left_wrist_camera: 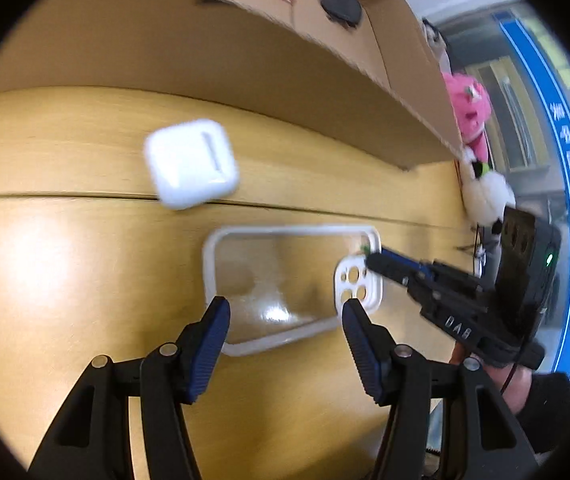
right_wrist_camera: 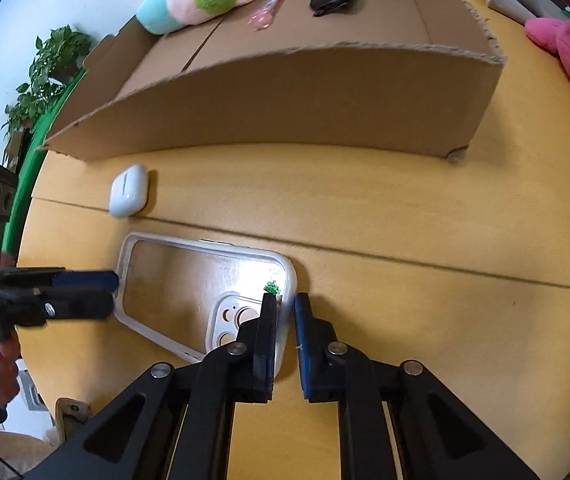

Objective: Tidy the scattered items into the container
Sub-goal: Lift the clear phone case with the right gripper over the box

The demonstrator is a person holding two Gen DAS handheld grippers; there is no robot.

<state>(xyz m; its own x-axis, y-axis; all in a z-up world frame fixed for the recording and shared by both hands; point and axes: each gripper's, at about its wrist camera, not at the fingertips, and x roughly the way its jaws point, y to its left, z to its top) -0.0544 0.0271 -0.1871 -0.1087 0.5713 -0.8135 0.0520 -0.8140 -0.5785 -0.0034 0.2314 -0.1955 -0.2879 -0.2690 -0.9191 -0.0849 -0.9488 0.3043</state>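
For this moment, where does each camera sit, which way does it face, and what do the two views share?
Left wrist: on the left gripper, looking steeply down at the clear phone case; its open fingers show, the right gripper entering from the right.
Right wrist: on the right gripper, looking down at the case's camera end; its fingers pinch the rim, the left gripper at left.
Shared: case, white earbud case, cardboard box, wooden table.

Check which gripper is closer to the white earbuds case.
Left. The left gripper hangs open over the clear phone case at the end nearest the earbuds case; the right gripper is clamped on its far, camera-cutout end.
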